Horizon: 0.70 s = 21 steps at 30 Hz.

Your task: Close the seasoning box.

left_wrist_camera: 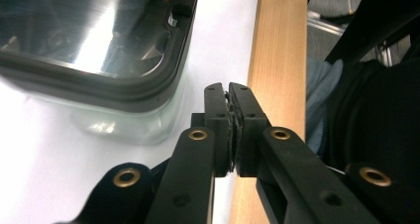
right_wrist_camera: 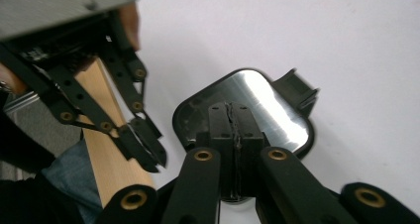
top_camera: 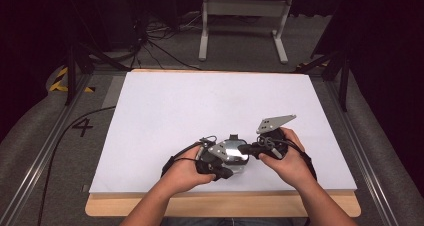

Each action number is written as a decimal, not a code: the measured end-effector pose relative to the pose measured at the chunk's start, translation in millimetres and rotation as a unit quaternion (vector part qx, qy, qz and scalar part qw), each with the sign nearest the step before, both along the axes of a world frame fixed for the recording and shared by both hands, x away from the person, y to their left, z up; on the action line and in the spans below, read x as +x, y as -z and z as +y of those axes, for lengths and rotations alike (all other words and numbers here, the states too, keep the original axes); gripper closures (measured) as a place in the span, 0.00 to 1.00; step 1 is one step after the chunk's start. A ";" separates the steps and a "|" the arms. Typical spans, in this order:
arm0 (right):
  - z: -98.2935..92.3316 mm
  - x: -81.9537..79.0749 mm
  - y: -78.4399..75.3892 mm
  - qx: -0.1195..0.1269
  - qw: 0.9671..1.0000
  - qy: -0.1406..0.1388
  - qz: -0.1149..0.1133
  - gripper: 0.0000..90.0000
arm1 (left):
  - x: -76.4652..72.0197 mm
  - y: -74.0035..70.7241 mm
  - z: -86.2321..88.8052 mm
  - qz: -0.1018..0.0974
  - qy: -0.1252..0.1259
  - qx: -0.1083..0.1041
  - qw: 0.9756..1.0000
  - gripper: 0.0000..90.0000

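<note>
Right gripper (right_wrist_camera: 233,130): jaws pressed together, empty, over container lid (right_wrist_camera: 267,102) (latch tab beyond).
Left gripper (left_wrist_camera: 229,120): jaws together, empty, container (left_wrist_camera: 99,50) beside.

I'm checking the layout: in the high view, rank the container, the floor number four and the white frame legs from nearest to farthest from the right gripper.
From the right gripper:
1. Container, just left, near table edge.
2. Number four, floor, far left.
3. Frame legs, beyond the table.
</note>
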State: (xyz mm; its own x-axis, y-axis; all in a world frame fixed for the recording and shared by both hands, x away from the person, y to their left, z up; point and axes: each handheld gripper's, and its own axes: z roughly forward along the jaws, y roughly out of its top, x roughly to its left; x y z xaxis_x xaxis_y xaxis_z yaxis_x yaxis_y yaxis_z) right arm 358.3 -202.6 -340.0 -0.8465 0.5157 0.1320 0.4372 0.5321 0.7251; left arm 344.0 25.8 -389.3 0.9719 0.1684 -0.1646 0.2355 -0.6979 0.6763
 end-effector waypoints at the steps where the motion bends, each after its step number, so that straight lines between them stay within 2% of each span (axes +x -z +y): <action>1: -2.7 0.8 -3.1 0.006 1.000 0.003 -0.004 0.99 | -2.1 -3.2 4.7 0.003 -0.007 -0.009 1.000 0.96; 5: -17.9 4.9 -16.7 0.032 0.999 0.016 -0.016 0.95 | -9.2 -20.4 26.0 -0.014 -0.045 -0.036 0.998 0.95; 7: -25.6 6.2 -21.9 0.042 0.999 0.025 -0.021 0.94 | -10.4 -26.3 37.6 -0.020 -0.068 -0.044 0.996 0.94; 8: -31.4 7.2 -25.0 0.049 0.998 0.030 -0.025 0.93 | -10.4 -26.3 37.6 -0.020 -0.068 -0.044 0.996 0.94; 9: -31.4 7.2 -25.0 0.049 0.998 0.030 -0.025 0.93 | -10.0 -29.0 45.5 -0.026 -0.084 -0.046 0.995 0.94; 11: -43.7 9.3 -29.5 0.063 0.996 0.046 -0.033 0.91 | -9.0 -32.3 58.4 -0.029 -0.110 -0.054 0.992 0.93; 13: -54.0 11.5 -31.1 0.072 0.995 0.059 -0.035 0.91 | -7.5 -36.0 71.1 -0.040 -0.139 -0.053 0.988 0.92; 14: -59.1 12.7 -30.9 0.076 0.994 0.066 -0.036 0.91 | -6.2 -38.0 78.1 -0.050 -0.157 -0.050 0.985 0.92; 18: -84.1 17.6 -26.6 0.081 0.990 0.105 -0.041 0.87 | 0.8 -37.8 93.6 -0.057 -0.193 -0.051 0.978 0.91; 21: -100.5 22.0 -20.6 0.072 0.988 0.130 -0.043 0.84 | 7.8 -34.3 103.2 -0.048 -0.219 -0.061 0.973 0.91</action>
State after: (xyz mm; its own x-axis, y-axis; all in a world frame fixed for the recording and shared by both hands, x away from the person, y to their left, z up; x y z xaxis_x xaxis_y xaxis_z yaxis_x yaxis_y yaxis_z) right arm 380.2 -303.1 -319.4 -0.6986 0.6990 0.1532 0.4798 0.2988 0.8249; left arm 351.8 129.0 -355.0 0.8231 0.5547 -0.1216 0.4240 -0.4580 0.7813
